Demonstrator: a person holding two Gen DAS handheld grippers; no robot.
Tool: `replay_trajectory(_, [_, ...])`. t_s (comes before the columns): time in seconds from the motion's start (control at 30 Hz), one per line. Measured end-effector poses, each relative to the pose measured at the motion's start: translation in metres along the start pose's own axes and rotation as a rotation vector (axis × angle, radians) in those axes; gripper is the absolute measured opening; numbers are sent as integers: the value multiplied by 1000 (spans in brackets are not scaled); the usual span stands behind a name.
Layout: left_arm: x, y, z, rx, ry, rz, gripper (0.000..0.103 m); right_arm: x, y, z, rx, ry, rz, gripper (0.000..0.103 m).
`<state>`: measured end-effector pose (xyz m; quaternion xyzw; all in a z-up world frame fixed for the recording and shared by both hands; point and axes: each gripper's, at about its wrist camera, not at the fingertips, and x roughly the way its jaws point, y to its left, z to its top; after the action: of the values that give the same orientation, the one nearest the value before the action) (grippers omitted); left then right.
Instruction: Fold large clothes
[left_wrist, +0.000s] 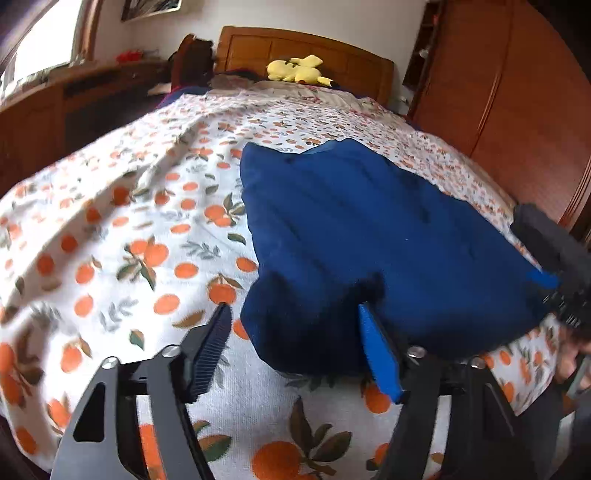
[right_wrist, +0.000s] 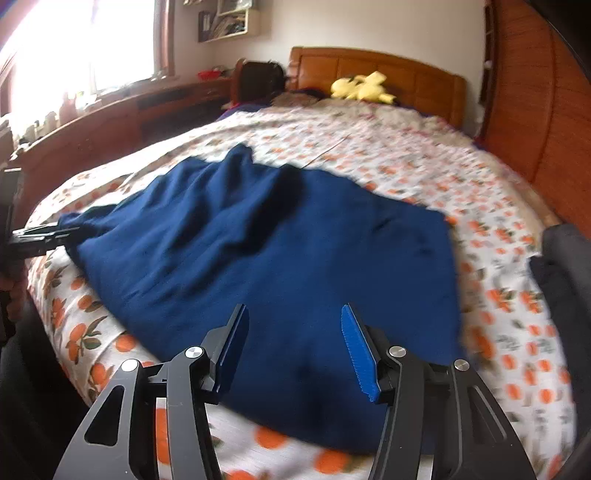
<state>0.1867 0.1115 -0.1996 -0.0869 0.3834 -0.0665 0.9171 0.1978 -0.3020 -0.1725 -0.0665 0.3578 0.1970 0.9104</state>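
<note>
A large navy blue garment (left_wrist: 369, 229) lies spread on the bed, partly folded with a thick rounded near-left corner; it also shows in the right wrist view (right_wrist: 280, 258). My left gripper (left_wrist: 293, 314) is open over that near-left corner, holding nothing. My right gripper (right_wrist: 293, 314) is open just above the garment's near edge, holding nothing. The right gripper shows at the right edge of the left wrist view (left_wrist: 565, 291), and the left gripper at the left edge of the right wrist view (right_wrist: 40, 236) by the garment's corner.
The bed has a white sheet with an orange-fruit print (left_wrist: 122, 236). A yellow plush toy (left_wrist: 297, 70) lies by the wooden headboard (left_wrist: 306, 48). A wooden wardrobe (left_wrist: 517, 92) stands to the right, a low wooden cabinet (right_wrist: 110, 114) under the window to the left.
</note>
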Motion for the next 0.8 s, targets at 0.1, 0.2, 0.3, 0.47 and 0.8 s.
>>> replay_trajectory(0.1, [2, 0, 1, -40, 21, -62, 37, 12, 11, 1, 34, 22, 85, 50])
replay_trajectory(0.2, [-3, -12, 5, -7, 13, -43, 24, 20, 23, 1, 8, 28, 92, 50])
replay_trajectory(0.3, [-17, -29, 13, 33, -39, -24, 18, 34, 31, 1, -6, 61, 98, 50])
replay_trajectory(0.47, [-44, -69, 40, 99, -130, -38, 14, 37, 33, -3, -34, 67, 85, 50])
replay_trajectory(0.8, [-62, -215, 96, 313, -227, -168, 11, -40, -32, -11, 31, -57, -8, 50])
